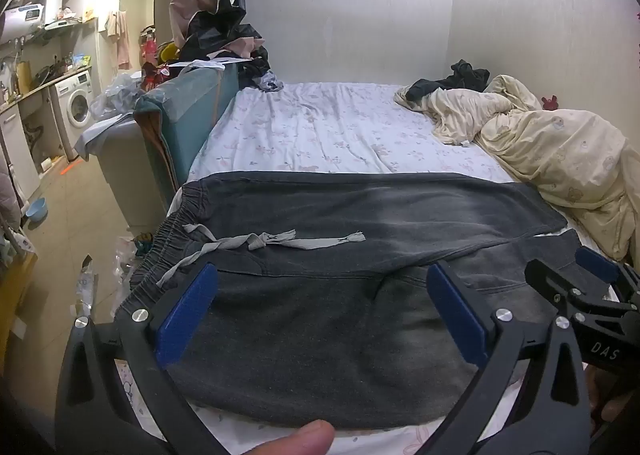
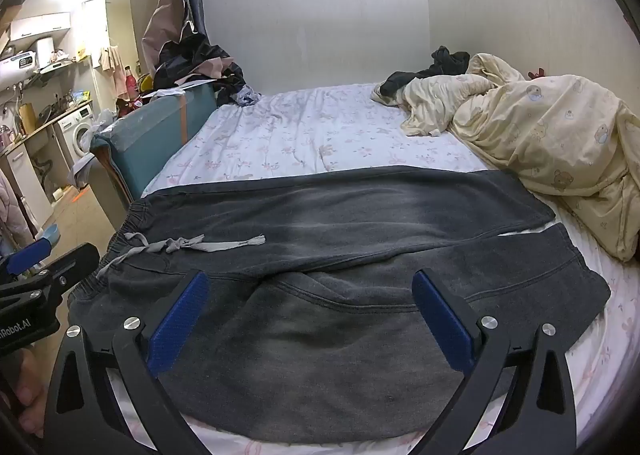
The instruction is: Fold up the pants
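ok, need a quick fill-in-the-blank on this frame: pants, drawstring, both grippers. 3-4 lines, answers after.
1. The dark grey pants lie spread flat on the ____.
2. The drawstring at the waistband is light ____.
3. The left gripper and the right gripper both have their fingers ____.
4. The pads on the fingers are ____ in colour.

Missing words: bed; grey; open; blue
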Available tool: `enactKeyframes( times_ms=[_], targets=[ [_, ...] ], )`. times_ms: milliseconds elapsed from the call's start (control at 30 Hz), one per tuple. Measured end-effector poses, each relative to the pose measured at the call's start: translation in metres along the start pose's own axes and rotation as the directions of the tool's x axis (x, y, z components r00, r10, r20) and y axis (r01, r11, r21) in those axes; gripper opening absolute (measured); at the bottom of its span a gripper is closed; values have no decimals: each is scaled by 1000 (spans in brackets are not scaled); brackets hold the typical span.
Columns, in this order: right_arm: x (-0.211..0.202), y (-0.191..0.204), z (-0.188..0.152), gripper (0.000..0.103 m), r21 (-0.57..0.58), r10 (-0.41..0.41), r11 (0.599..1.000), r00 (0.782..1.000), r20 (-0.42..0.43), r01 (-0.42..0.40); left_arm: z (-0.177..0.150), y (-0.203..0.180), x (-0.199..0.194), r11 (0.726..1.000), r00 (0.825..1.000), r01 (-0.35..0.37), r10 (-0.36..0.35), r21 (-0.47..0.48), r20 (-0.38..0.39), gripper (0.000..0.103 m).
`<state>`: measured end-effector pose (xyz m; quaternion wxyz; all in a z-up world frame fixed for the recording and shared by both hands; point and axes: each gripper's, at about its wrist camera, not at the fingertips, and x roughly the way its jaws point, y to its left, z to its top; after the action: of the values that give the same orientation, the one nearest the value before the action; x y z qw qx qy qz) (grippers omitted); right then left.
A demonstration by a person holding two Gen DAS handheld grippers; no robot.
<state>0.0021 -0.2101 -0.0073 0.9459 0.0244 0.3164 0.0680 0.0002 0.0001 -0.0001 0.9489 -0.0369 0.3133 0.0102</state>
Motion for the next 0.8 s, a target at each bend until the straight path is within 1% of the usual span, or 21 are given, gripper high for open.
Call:
enactKeyframes(
  times_ms=[800],
  targets=[
    [1,-1,2,103,3,1,1000,1000,0,-1,0,1,0,1000,1000,-1,1,7,12,103]
  ],
)
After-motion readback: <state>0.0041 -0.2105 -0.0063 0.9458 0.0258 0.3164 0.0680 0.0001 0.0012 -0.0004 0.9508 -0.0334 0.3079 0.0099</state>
